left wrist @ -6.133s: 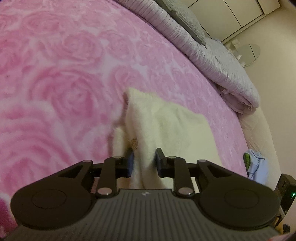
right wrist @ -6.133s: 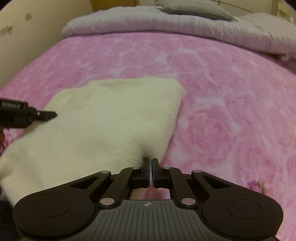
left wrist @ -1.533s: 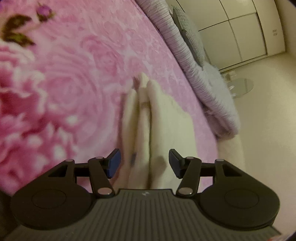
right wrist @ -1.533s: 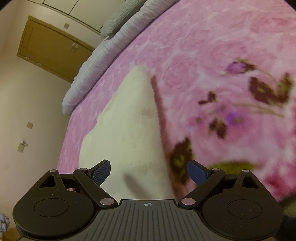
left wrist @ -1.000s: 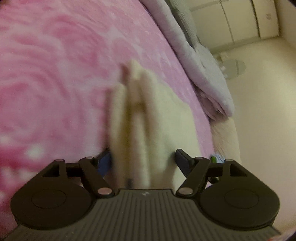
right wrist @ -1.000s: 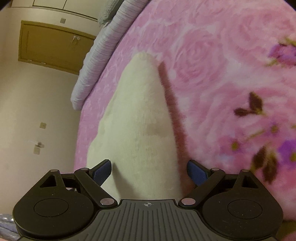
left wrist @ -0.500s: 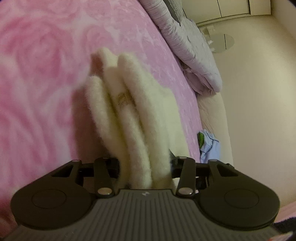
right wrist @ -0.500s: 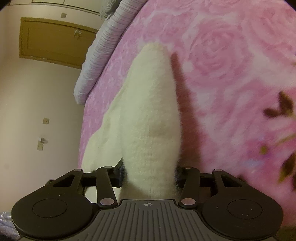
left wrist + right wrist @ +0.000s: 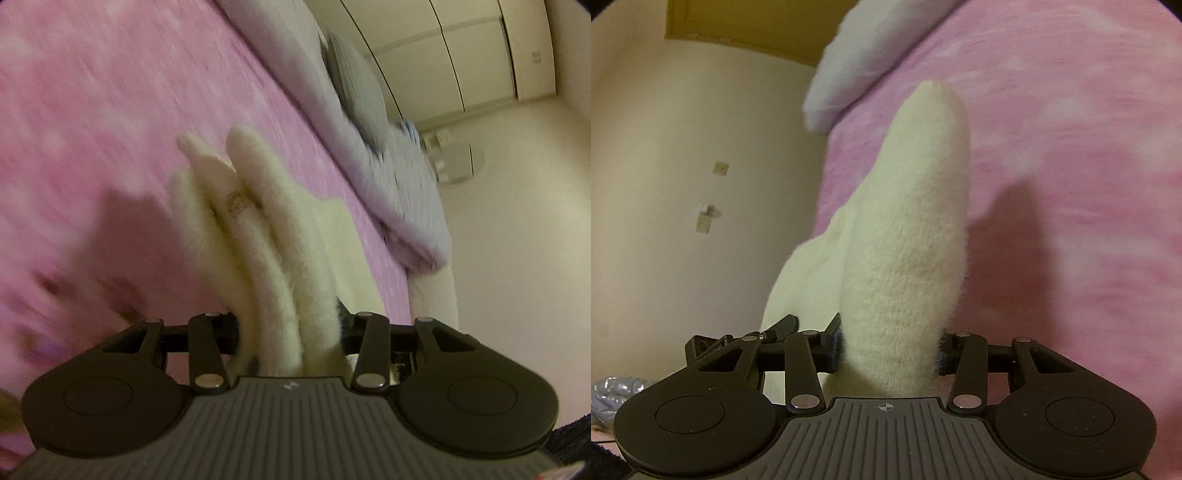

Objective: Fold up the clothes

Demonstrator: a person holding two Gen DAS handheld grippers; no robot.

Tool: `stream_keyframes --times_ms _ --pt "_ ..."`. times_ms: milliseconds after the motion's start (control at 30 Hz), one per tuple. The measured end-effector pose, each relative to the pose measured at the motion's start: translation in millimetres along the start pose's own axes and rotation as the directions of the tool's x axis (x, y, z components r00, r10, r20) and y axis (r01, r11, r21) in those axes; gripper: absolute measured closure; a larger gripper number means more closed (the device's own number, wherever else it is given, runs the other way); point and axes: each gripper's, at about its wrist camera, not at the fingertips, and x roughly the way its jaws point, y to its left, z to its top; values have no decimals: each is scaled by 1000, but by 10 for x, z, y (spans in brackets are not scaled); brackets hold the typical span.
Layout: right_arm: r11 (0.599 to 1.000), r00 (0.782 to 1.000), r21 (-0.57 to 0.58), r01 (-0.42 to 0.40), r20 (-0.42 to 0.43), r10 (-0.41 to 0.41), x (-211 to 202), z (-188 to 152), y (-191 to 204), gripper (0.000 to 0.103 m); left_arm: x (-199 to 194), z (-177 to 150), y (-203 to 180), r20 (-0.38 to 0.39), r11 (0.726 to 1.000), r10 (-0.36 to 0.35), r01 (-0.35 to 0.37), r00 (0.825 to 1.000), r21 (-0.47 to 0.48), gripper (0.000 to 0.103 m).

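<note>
A folded cream fuzzy garment [image 9: 258, 236] is held up above the pink rose-patterned bed cover [image 9: 92, 110]. My left gripper [image 9: 288, 332] is shut on one end of the fold, where several thick layers stand between the jaws. My right gripper [image 9: 890, 350] is shut on the other end of the same garment [image 9: 916, 221], which rises as a thick rounded fold between its jaws. The pads of both grippers are mostly hidden by the fabric. The left gripper [image 9: 775, 328] shows partly in the right wrist view.
A grey-lilac quilt [image 9: 391, 155] and a grey pillow [image 9: 354, 85] lie at the head of the bed. Cream wardrobe doors [image 9: 480, 48] stand beyond. In the right wrist view a beige wall [image 9: 683, 166] and a wooden door [image 9: 757, 22] are at left.
Both grippers closed on the ends of the folded garment and lifted it off the bed. Both views are blurred by motion and have tilted.
</note>
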Motion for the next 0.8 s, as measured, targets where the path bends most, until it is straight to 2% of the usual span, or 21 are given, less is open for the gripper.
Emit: stream_keyframes --times_ms 100,333,567,800 --pt "1000 1000 13 -6 28 6 595 -121 569 59 -569 508 206 -8 1000 15 -15 1000 4 65" --pt "999 1000 46 -13 9 12 1864 -283 1331 59 -1554 1358 767 -31 993 114 -113 993 38 64" --pt "998 998 -19 -56 5 56 3022 -176 1652 59 -2058 2057 1423 47 981 161 -165 986 106 64" --pt "992 994 -94 -88 51 93 3903 -105 1797 59 -2292 2668 2012 96 965 142 -159 985 206 64"
